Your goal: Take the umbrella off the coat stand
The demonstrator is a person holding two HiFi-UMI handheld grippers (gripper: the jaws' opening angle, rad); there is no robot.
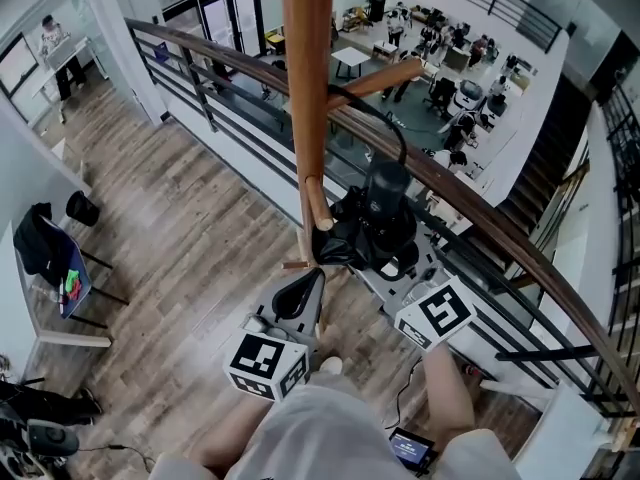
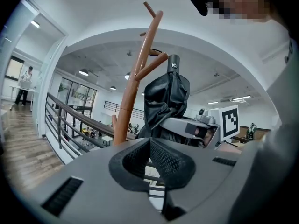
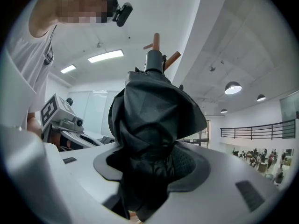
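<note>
a: where's the umbrella (image 1: 375, 223)?
b: centre of the head view, a black folded bundle just right of the coat stand (image 1: 306, 88) pole. a thin black loop arcs from its top toward a peg at upper centre. can't tell if it's hooked on.
a: what has it?
b: right gripper (image 3: 149, 157). in its own view the jaws are clamped on the black fabric, which fills the middle of the frame.
a: and the left gripper (image 2: 149, 141)?
b: jaws together at the tips, nothing between them. umbrella and pole stand beyond them, upper centre of its view.
a: surroundings?
b: a railing (image 1: 480, 218) runs diagonally behind the stand, with wood floor (image 1: 180, 228) at left.
</note>
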